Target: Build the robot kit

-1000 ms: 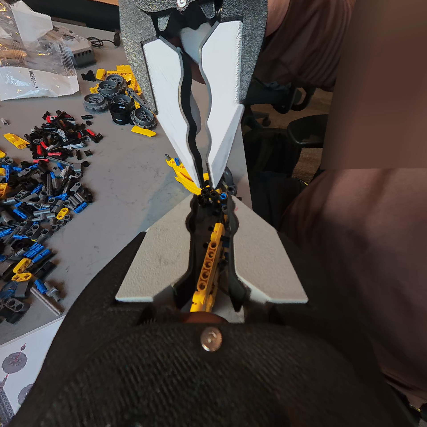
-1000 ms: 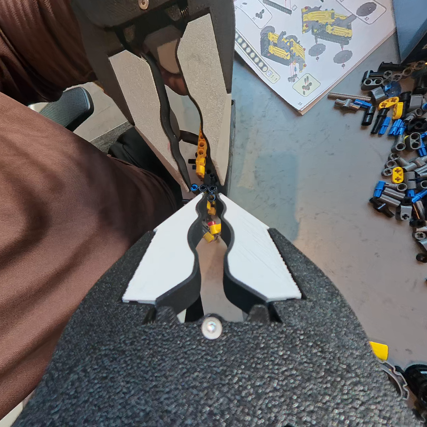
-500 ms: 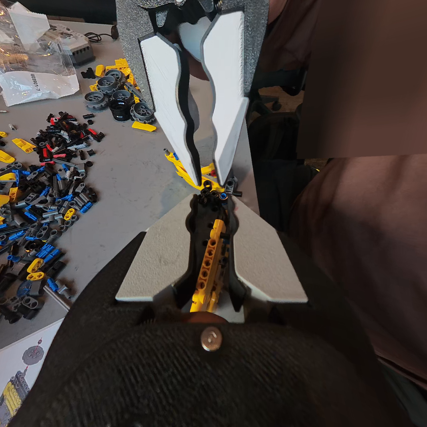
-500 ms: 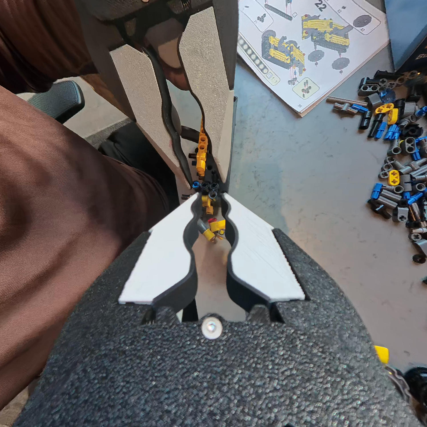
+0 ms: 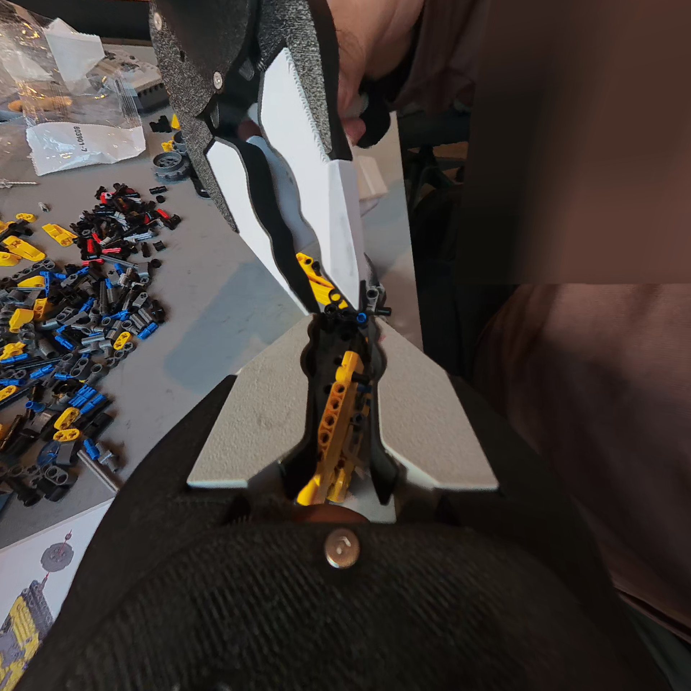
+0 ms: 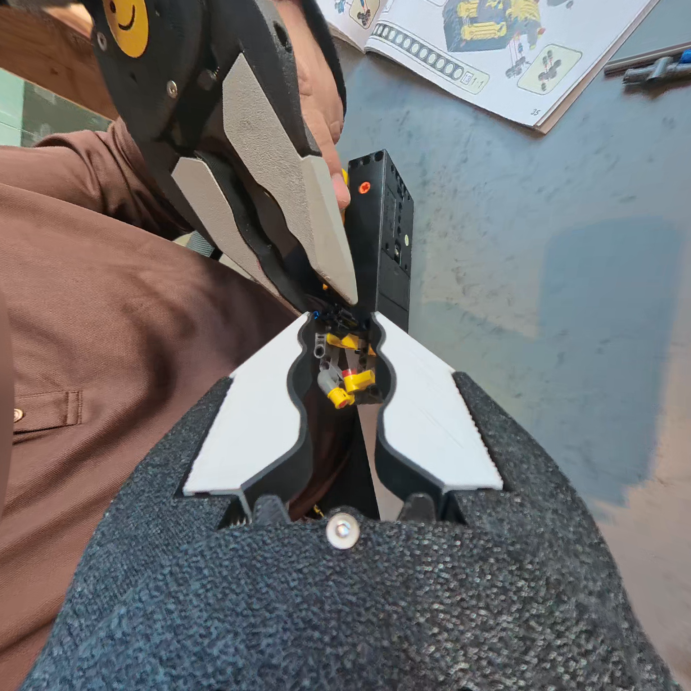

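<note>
A small yellow, black and grey brick model is held between both grippers, above the table's near edge. My left gripper (image 5: 344,318), with grey fingers, is shut on the end with a yellow holed beam (image 5: 334,411). My right gripper (image 6: 342,318), with white fingers, is shut on the other end, where yellow and grey connectors (image 6: 351,381) show between its fingers. The tips meet nose to nose at a cluster of black pins (image 5: 338,312). A black box-shaped block (image 6: 385,232) stands just behind the left gripper's fingers (image 6: 299,209). How the block joins the model is hidden.
Piles of loose blue, black, grey and yellow pieces (image 5: 74,318) cover the grey table (image 6: 523,261). Grey wheels (image 5: 170,164) and clear plastic bags (image 5: 71,112) lie at the back. An open instruction booklet (image 6: 486,45) lies nearby. A person in a brown shirt (image 6: 93,299) sits close. Only a small space, under 4 cm, lies between the two pairs of fingers.
Both grippers have tilted while staying shut on the model. The right gripper now comes in at a slant in the left wrist view. The black block has come into the right wrist view.
</note>
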### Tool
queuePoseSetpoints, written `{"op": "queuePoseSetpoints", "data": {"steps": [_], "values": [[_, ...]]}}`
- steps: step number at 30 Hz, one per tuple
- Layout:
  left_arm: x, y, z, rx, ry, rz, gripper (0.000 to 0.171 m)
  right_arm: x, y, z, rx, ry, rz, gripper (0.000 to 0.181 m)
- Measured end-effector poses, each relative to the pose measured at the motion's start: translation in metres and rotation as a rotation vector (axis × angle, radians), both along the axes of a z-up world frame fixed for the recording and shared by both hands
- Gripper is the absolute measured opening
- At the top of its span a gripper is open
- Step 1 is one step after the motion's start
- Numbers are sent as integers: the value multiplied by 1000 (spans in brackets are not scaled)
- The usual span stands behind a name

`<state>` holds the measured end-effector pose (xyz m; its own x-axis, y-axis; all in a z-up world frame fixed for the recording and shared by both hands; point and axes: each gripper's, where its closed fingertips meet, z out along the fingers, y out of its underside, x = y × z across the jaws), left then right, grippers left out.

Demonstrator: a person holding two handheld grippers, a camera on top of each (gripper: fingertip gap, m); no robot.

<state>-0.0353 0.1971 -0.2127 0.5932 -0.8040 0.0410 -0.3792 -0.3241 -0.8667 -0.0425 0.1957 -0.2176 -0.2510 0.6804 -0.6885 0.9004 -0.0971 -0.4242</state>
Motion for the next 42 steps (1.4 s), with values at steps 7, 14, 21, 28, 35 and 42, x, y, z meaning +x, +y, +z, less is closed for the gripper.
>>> {"op": "queuePoseSetpoints", "data": {"steps": [7, 14, 21, 28, 35, 42], "values": [[2, -3, -3, 15, 12, 14, 22, 0, -3, 0, -89, -43, 7, 19], [2, -3, -2, 8, 27, -5, 22, 2, -4, -1, -87, -39, 11, 17], [-5, -2, 2, 5, 19, -3, 22, 1, 10, 5, -51, 4, -42, 24], [-4, -4, 7, -7, 49, -32, 22, -2, 12, 12, -9, 54, -79, 32], [1, -2, 6, -3, 83, -53, 21, 0, 3, 11, 4, 79, -29, 11], [1, 1, 7, -6, 32, -28, 4, 2, 2, 11, 37, 115, -32, 0]]}}
